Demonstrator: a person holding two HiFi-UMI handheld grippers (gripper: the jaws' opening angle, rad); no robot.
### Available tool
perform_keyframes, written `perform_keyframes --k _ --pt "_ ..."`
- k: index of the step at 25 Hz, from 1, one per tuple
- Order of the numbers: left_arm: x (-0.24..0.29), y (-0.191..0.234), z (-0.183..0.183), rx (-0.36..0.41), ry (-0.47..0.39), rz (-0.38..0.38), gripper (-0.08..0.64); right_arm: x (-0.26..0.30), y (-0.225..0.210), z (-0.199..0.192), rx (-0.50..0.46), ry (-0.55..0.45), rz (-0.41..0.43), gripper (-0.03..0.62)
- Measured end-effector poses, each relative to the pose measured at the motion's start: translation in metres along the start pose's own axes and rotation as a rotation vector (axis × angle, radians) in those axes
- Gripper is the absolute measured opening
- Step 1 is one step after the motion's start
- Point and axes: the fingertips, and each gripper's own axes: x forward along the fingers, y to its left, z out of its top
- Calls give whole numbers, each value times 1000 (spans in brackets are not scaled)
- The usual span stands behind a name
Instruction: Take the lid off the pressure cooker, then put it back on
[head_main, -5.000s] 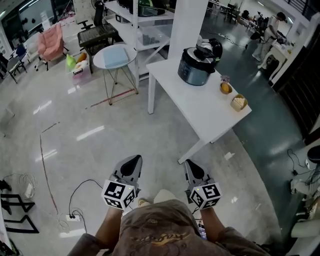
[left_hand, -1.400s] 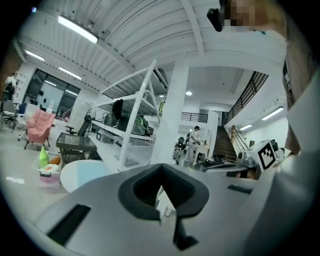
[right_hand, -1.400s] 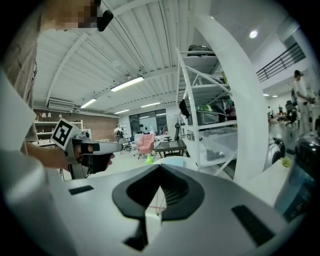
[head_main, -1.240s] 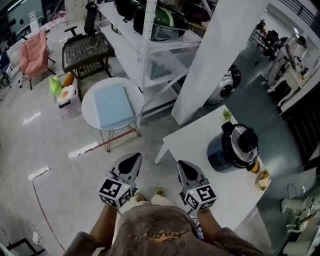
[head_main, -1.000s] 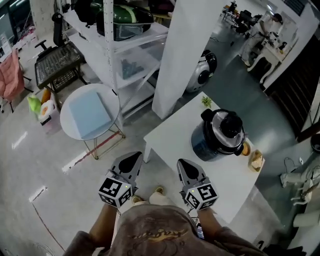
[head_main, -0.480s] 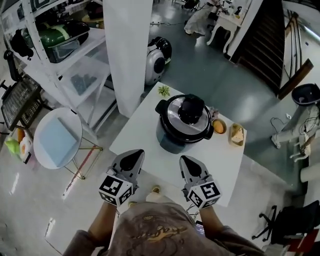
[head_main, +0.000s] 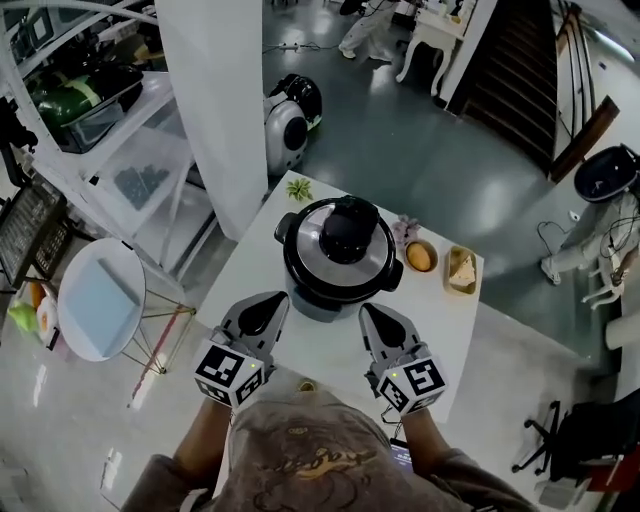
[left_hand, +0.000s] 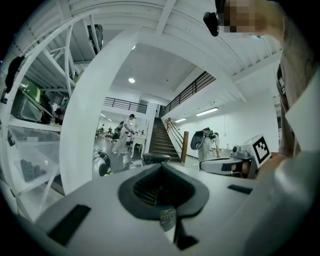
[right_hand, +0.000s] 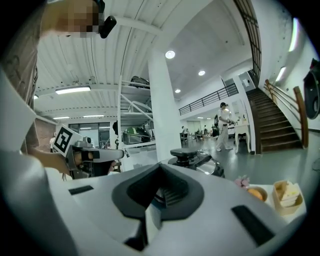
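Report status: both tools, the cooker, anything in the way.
Left tool shut, empty. Right tool shut, empty. Pressure cooker on white table, lid on, untouched. Nothing between tools and cooker; small bowl sits to its right.

Bright ceiling lights, floor glare, fisheye edges, sharp.

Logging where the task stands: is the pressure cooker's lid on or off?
On. The lid sits flat across the top of the pressure cooker on the white table, black knob up; nothing holds it.
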Motion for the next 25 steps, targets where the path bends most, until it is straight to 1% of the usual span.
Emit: perform_keyframes --k 6,12,16,21,23,25 --pt "35 3 12 22 6 -59 3 9 -28 11 10 -20 -55 -3" --pt "60 12 24 49 -6 -155 5 17 -45 18 19 -28 -124 3" --pt "76 18 30 77 -1 -234 78 24 -51 25 13 -36 -138 36" --pt "93 26 39 105 2 -325 135 40 -57 30 6 -12 -111 145" --pt "100 28 41 117 12 -369 172 46 -60 32 18 -4 -94 222" --pt "107 28 42 133 23 -417 218 51 -64 30 20 16 -81 272"
